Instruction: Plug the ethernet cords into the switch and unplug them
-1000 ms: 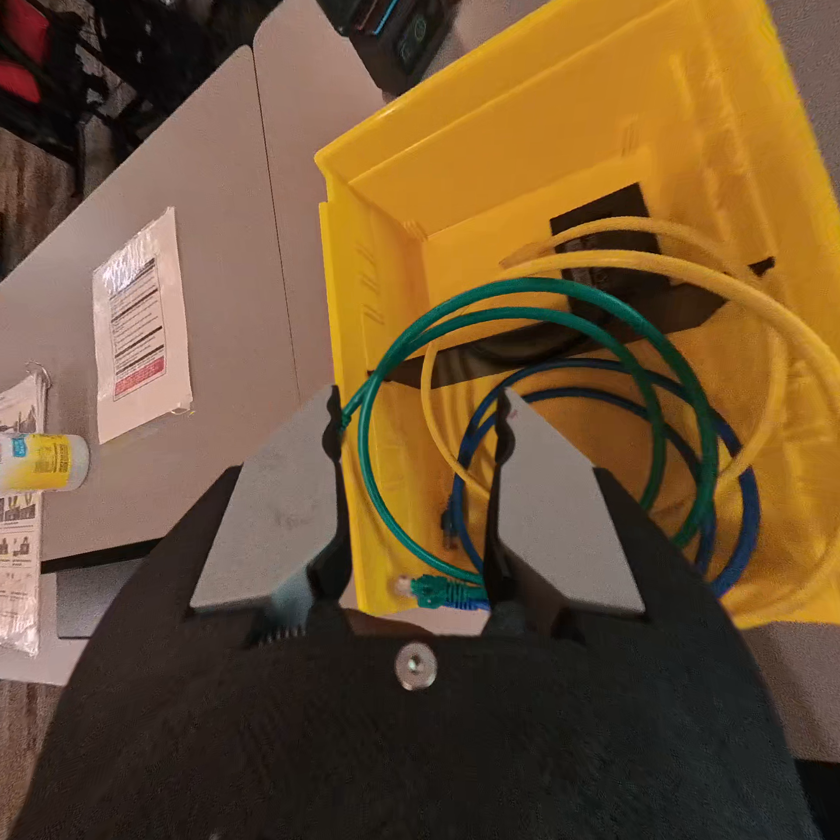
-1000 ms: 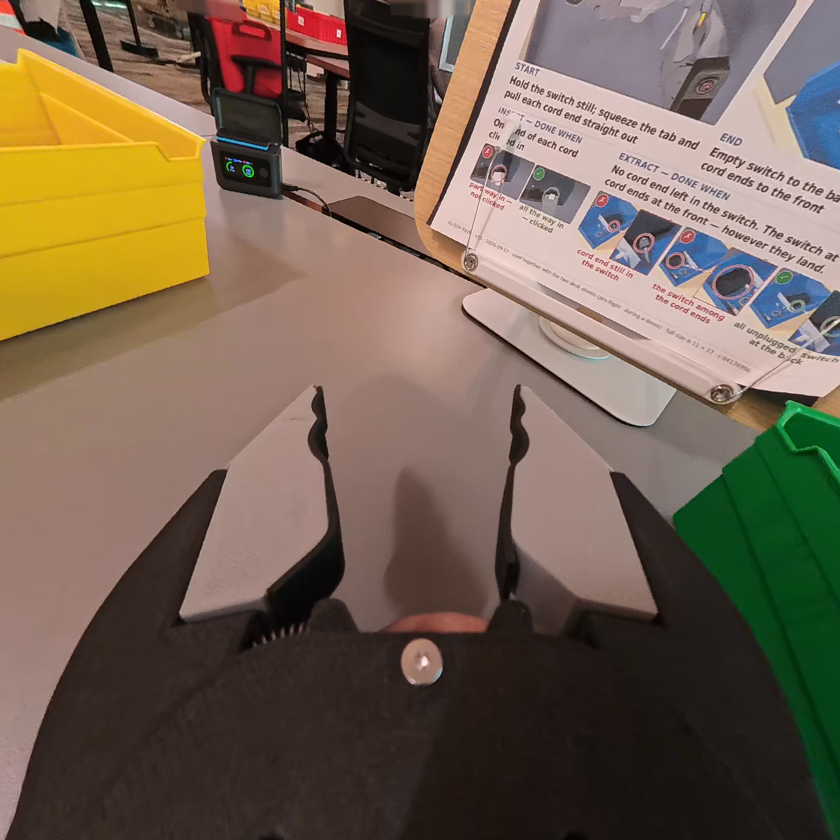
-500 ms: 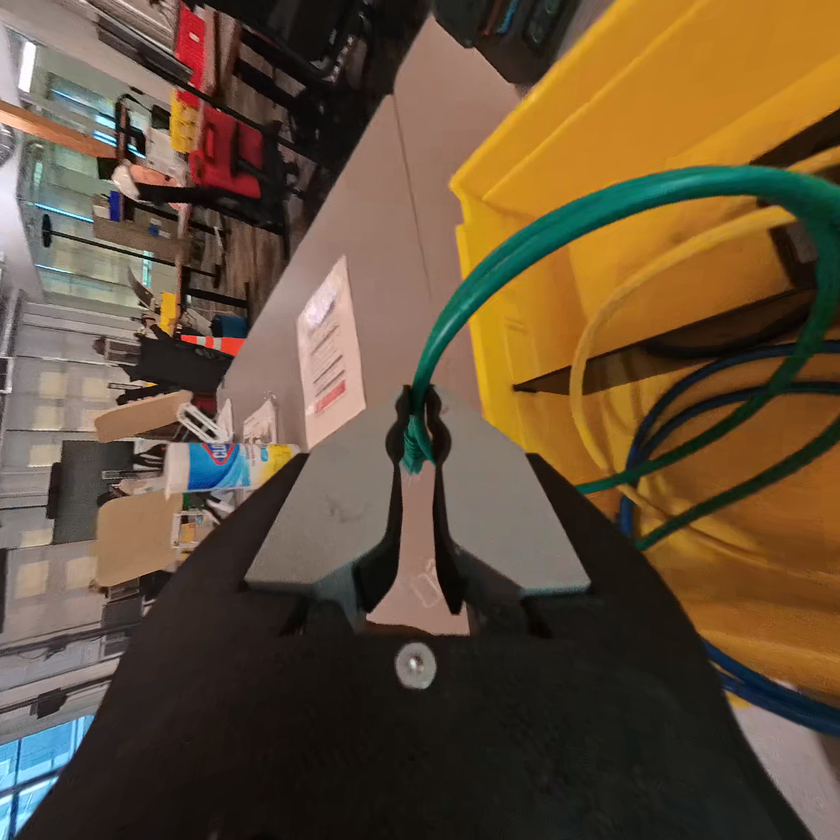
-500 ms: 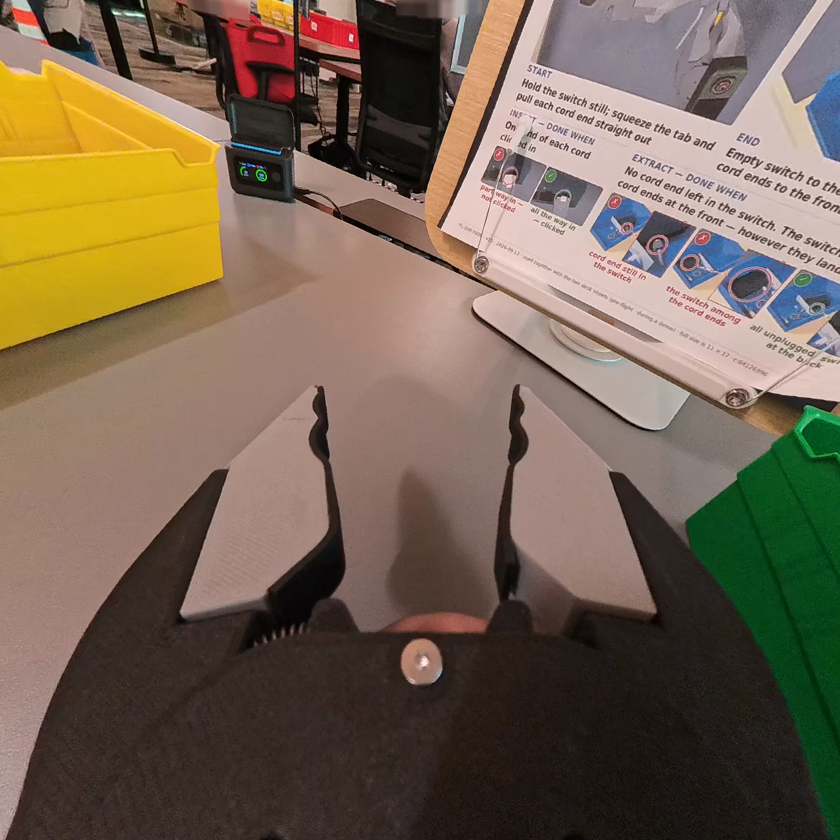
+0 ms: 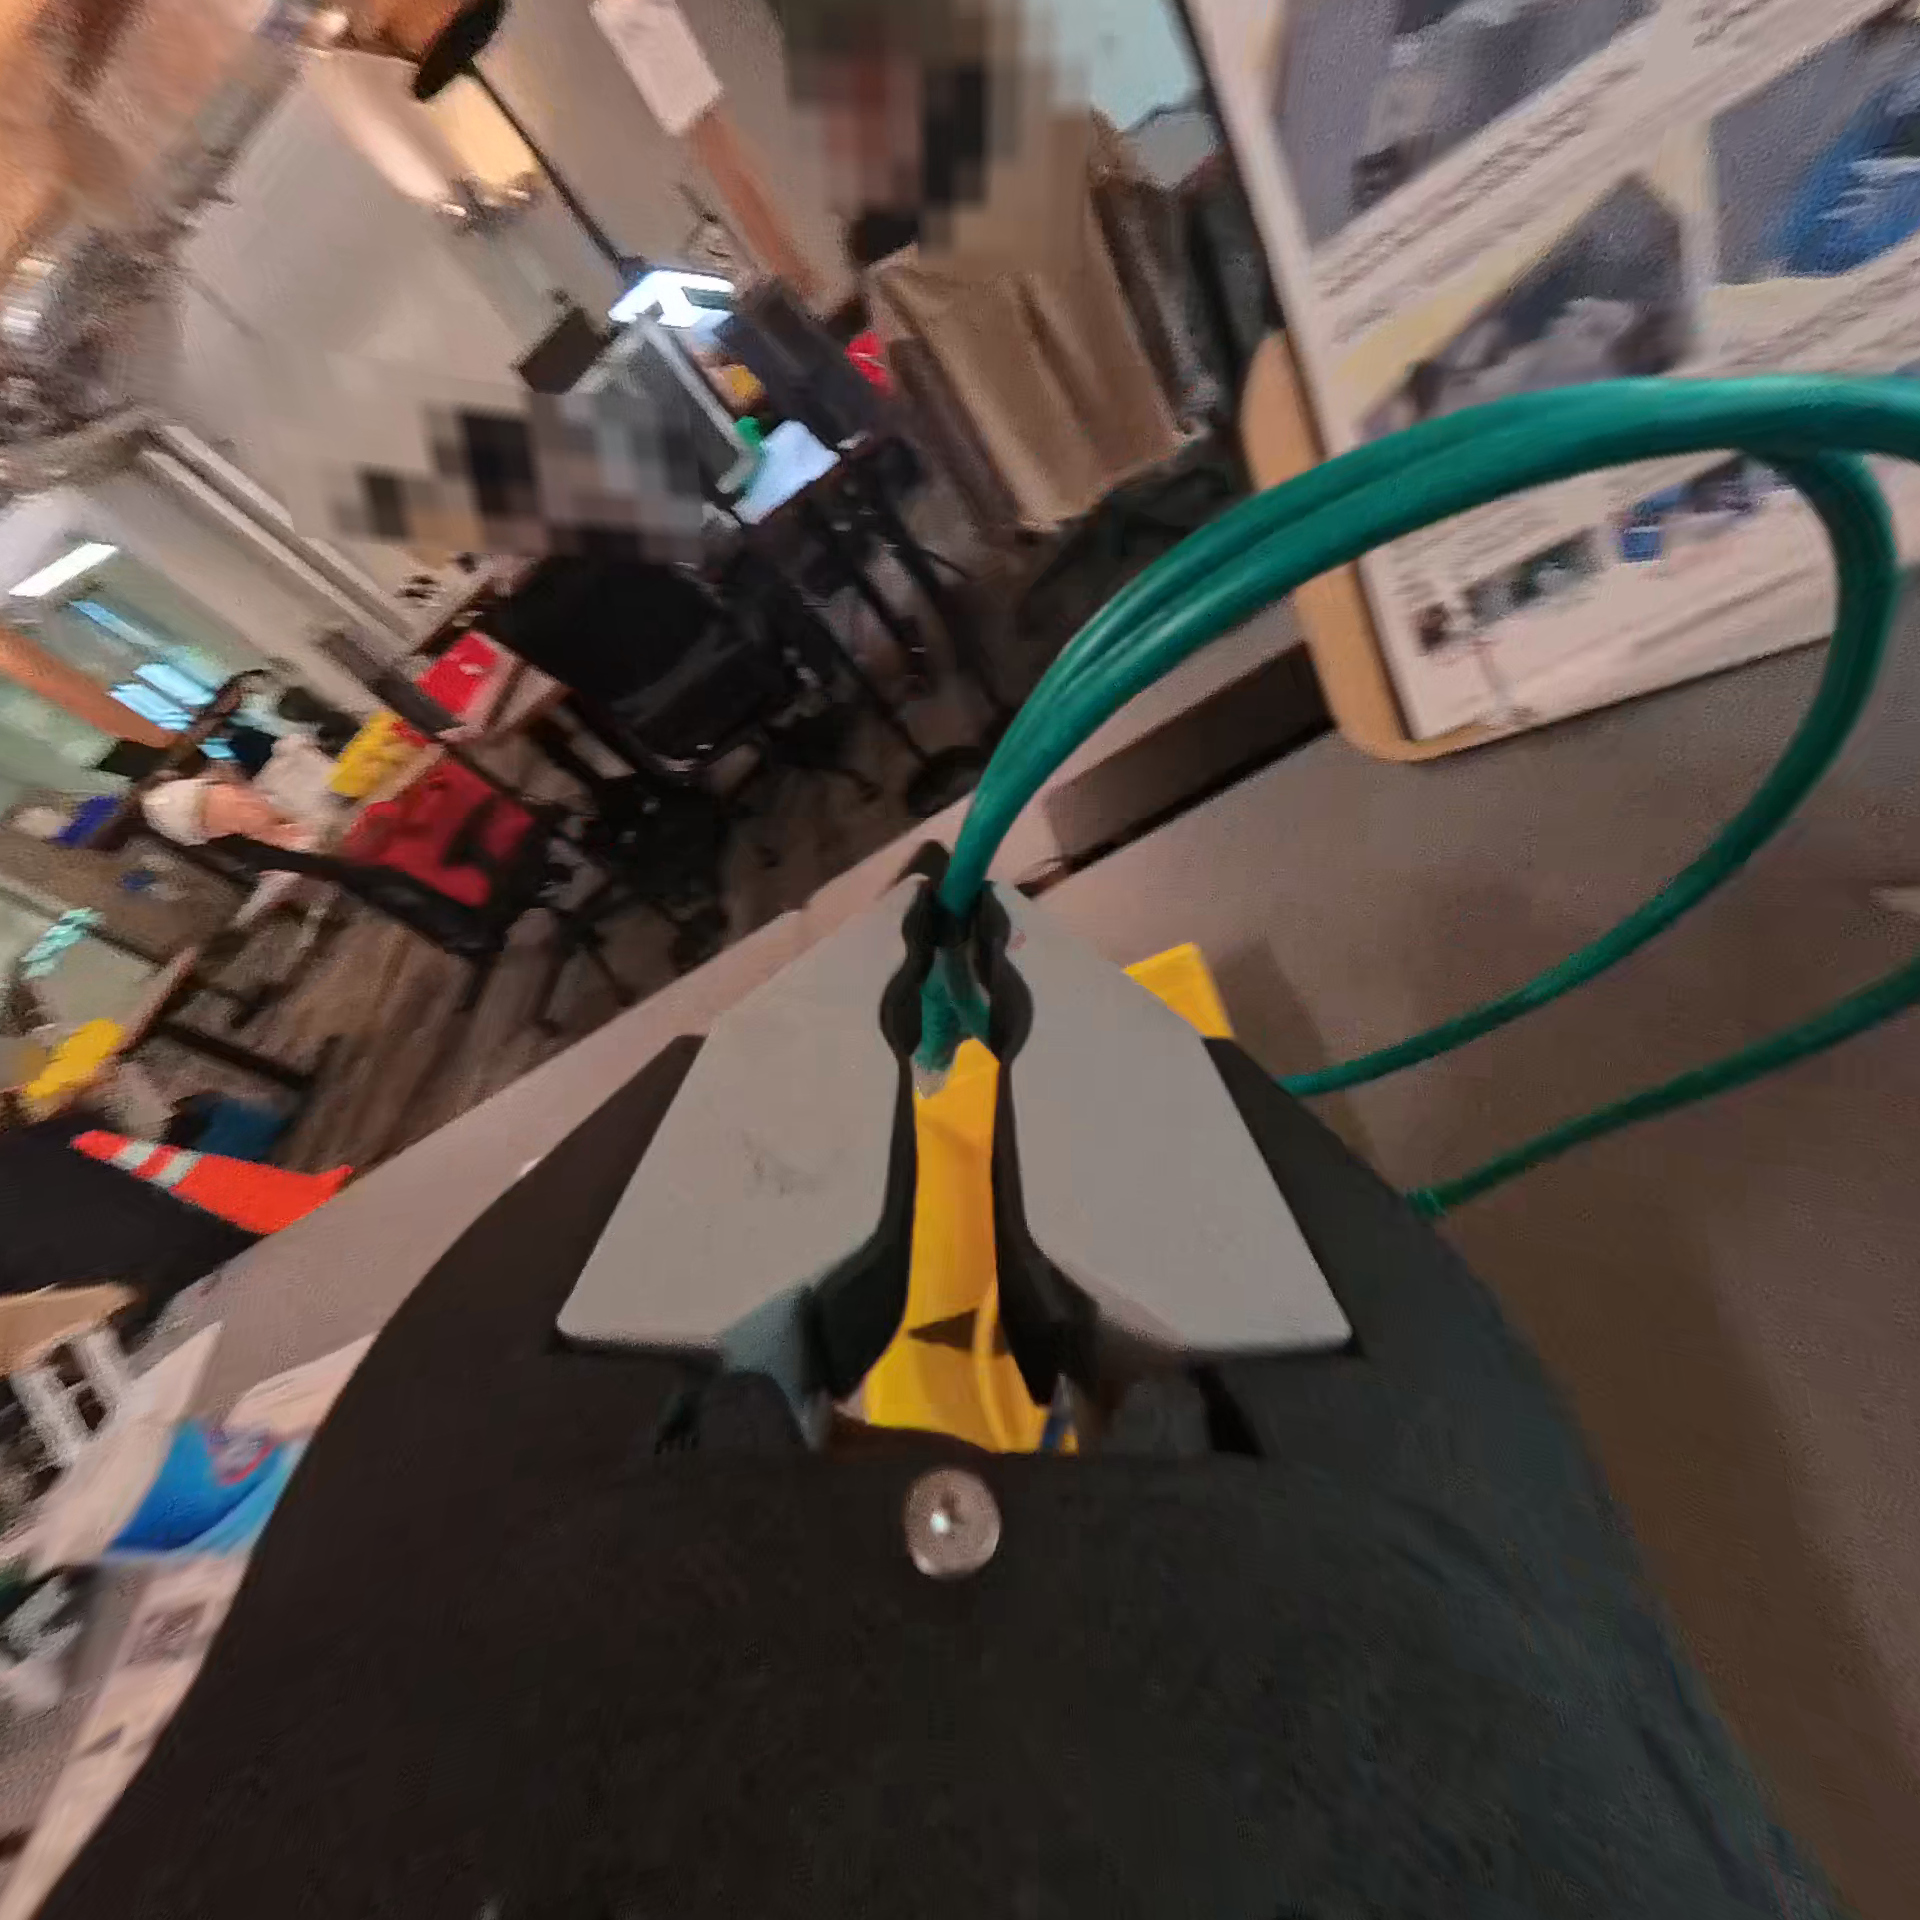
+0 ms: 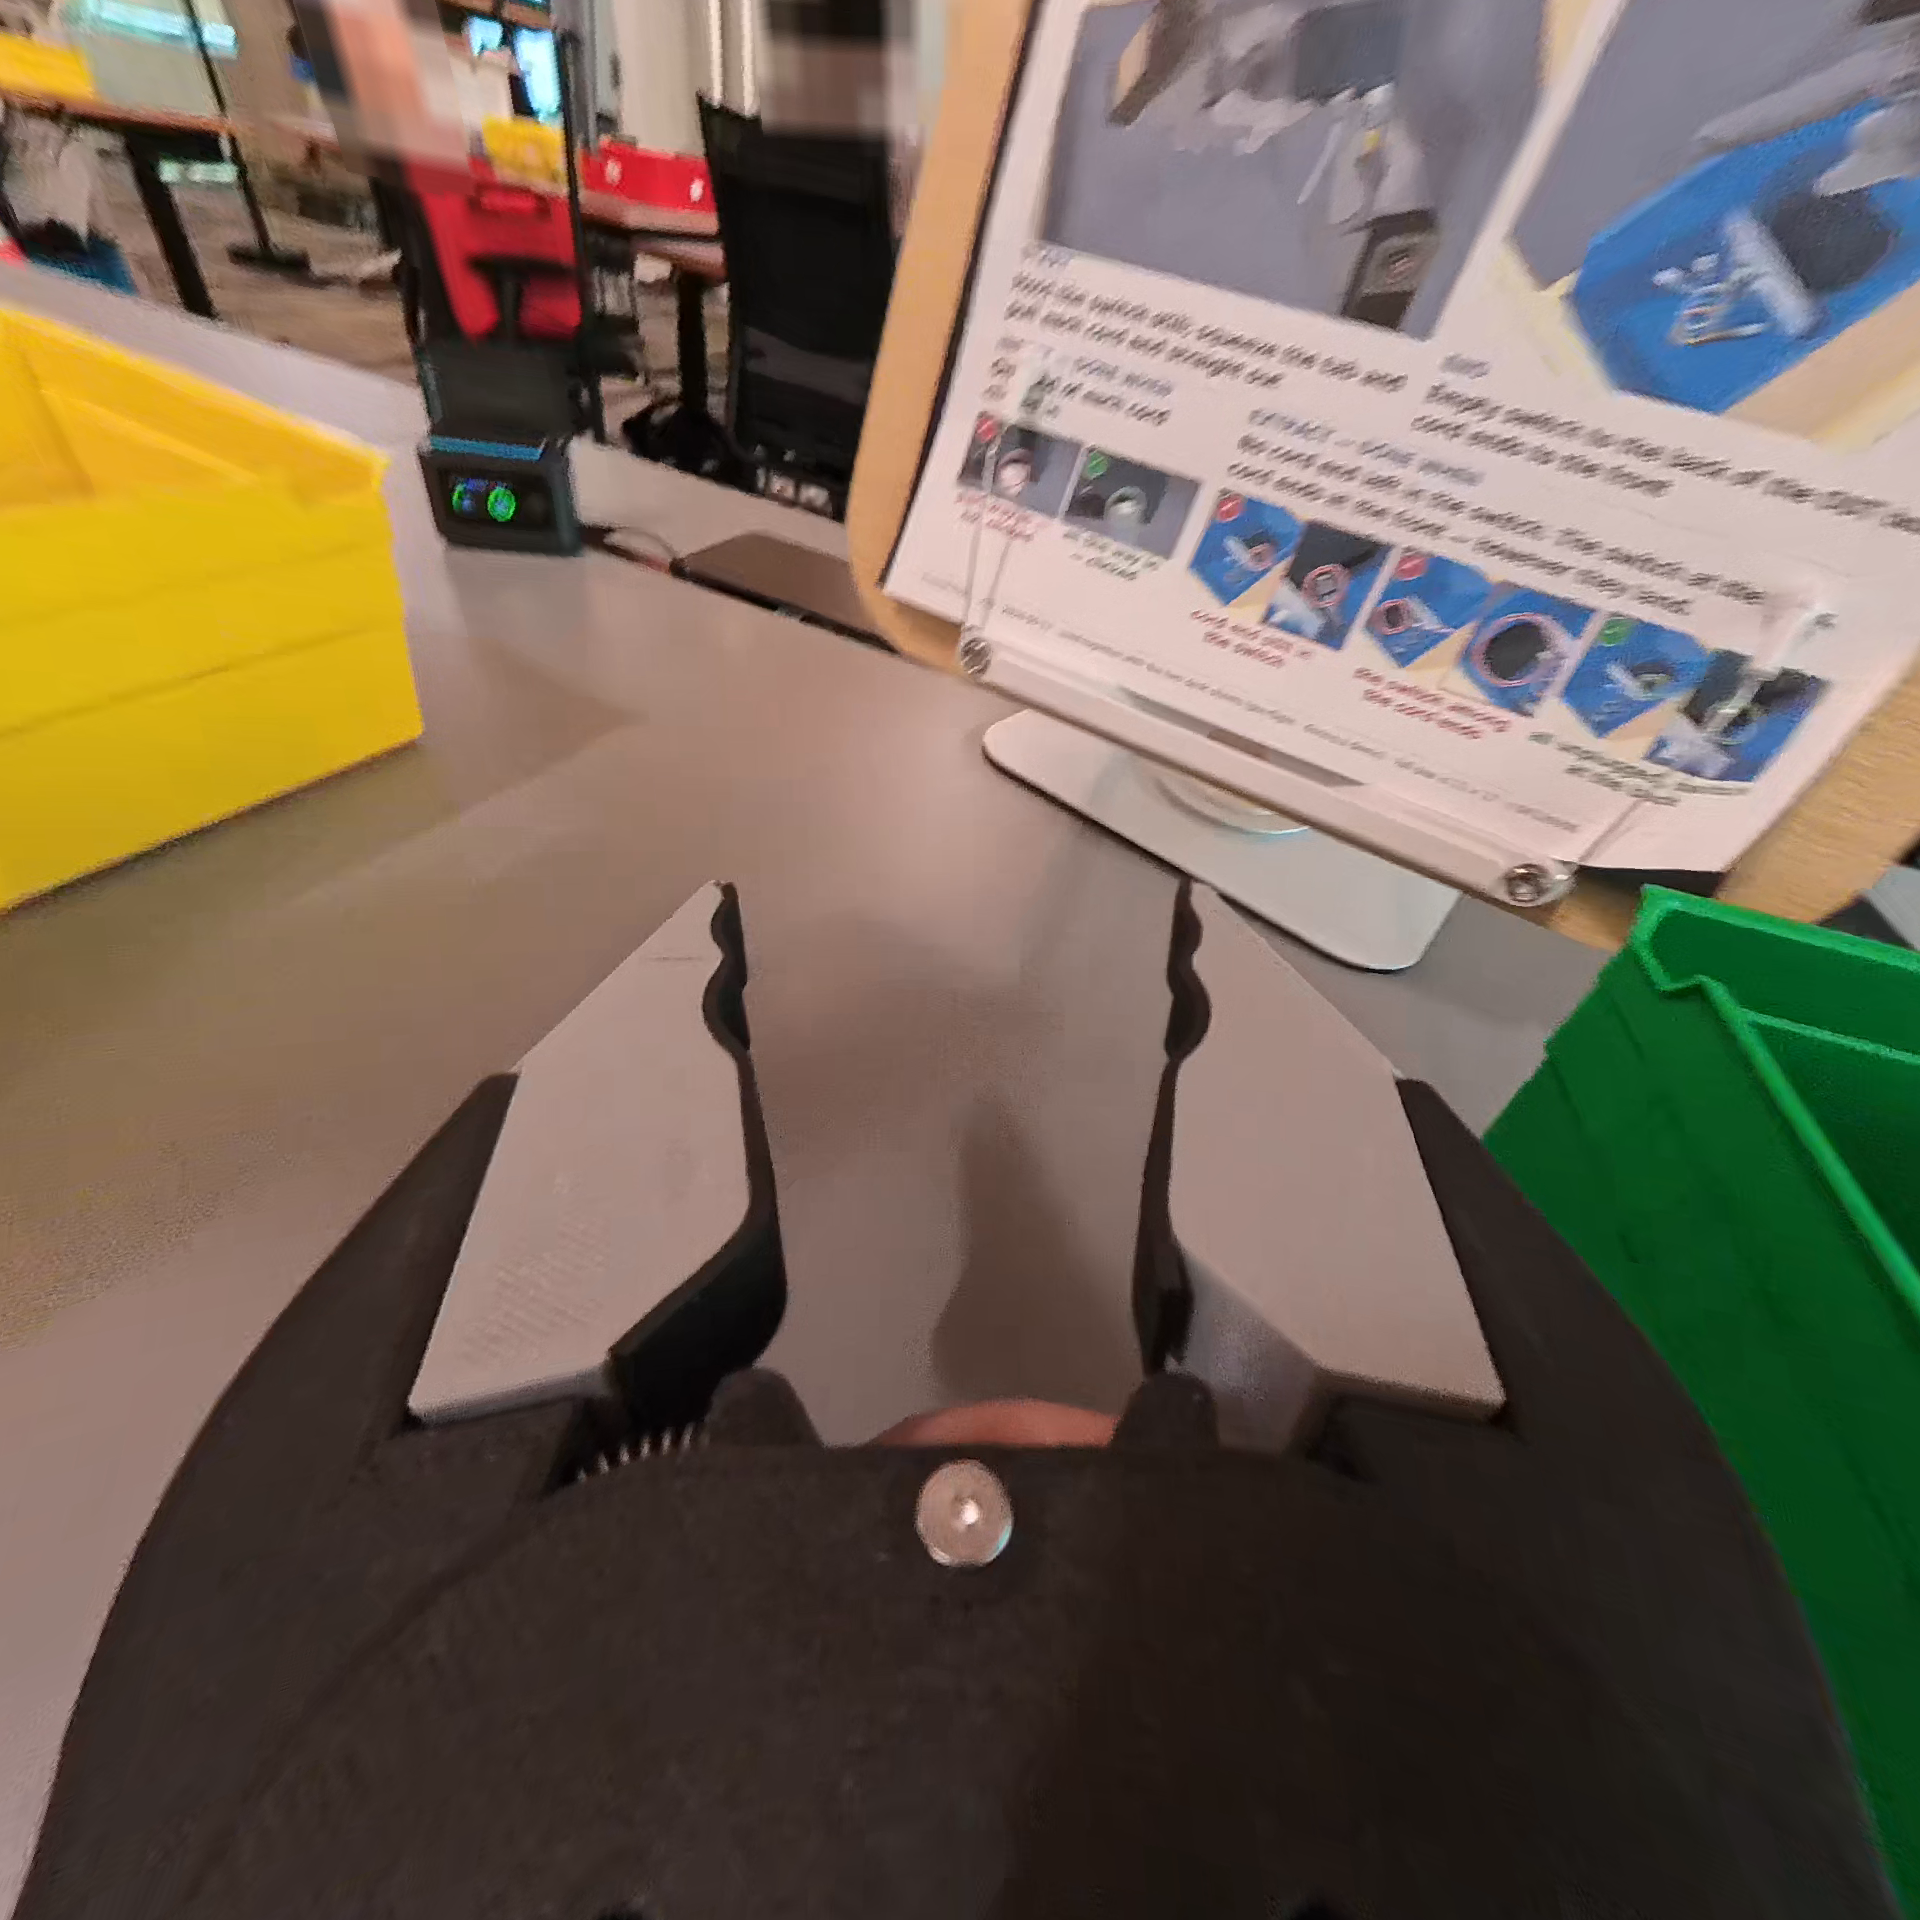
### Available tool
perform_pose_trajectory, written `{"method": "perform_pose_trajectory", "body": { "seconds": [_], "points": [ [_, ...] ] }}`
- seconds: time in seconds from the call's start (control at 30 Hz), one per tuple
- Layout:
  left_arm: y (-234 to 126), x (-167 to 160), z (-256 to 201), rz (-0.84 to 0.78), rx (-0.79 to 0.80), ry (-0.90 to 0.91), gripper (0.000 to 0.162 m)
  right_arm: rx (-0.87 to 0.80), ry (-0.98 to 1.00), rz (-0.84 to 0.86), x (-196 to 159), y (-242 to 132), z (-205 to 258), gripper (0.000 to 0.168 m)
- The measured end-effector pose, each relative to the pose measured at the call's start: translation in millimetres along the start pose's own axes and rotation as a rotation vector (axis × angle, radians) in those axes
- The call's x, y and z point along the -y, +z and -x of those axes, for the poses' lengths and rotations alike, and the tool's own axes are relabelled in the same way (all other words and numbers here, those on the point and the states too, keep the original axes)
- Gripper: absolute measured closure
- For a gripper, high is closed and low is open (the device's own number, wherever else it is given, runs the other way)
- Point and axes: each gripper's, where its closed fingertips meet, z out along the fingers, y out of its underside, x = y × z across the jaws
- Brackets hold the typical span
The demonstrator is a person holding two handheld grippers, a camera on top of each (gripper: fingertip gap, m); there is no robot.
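Green ethernet cord [image 5: 1226, 582] is pinched near its plug end between the fingertips of the left hand-held gripper [image 5: 954, 940], whose fingers are clenched on it. The plug itself points back toward the gripper body, just behind the tips, while the cord arcs up and away ahead of the gripper, loops round to its right and trails down toward the bench [image 5: 1558, 935]. Such a grip close to the connector is probably chosen so that the plug end can be steered, though with the plug facing backward a re-grip or hand-over would seem to be needed before insertion. A corner of the yellow bin [image 5: 1179, 971] is seen just beyond and beneath the left fingers, so the cord is judged to be lifted clear of it. The left wrist view is blurred, and fine detail of the plug cannot be made out.

The right hand-held gripper [image 6: 956, 935] is held released and empty, low over bare bench, its fingers spread wide, presumably kept ready to receive the plug or to steady the switch. To its left the yellow bin [image 6: 197, 623] is seen; a green bin [image 6: 1714, 1195] lies close on its right, and an instruction board on a stand [image 6: 1403, 416] is ahead. The switch is not visible in either view, and no cord is yet plugged in.
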Motion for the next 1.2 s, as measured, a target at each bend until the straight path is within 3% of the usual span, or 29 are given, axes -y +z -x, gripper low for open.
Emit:
{"method": "perform_pose_trajectory", "body": {
  "seconds": [0.13,0.2,0.33,0.63,0.97,1.03,1.1,1.2],
  "points": [
    [31.7,-28.9,-114.1,0.156,-0.353,0.039,0.14,-0.117,0.068,-0.099,19.3,-13.5,-36.0,0.089],
    [51.3,-51.6,-131.2,0.263,-0.355,0.089,0.08,-0.168,0.091,-0.146,26.7,-21.5,-51.3,0.093],
    [74.8,-62.9,-119.2,0.291,-0.253,0.094,0.087,-0.162,0.086,-0.139,25.7,-21.4,-53.1,0.095],
    [81.8,-69.5,-68.1,0.259,-0.148,0.047,0.097,-0.042,0.028,-0.09,18.0,-12.1,-16.0,0.094],
    [124.8,-162.4,-66.5,0.497,-0.248,-0.191,0.094,0.063,0.006,0.011,-4.3,-0.3,9.5,0.091],
    [125.6,-176.4,-61.9,0.529,-0.222,-0.166,0.094,0.118,-0.021,0.081,-19.9,6.7,19.2,0.088],
    [124.9,-187.3,-55.8,0.556,-0.188,-0.112,0.094,0.168,-0.063,0.156,-37.5,12.3,27.8,0.072],
    [124.8,-191.2,-51.1,0.558,-0.2,-0.089,0.094,0.196,-0.077,0.199,-49.4,17.3,33.3,0.069]
  ]
}}
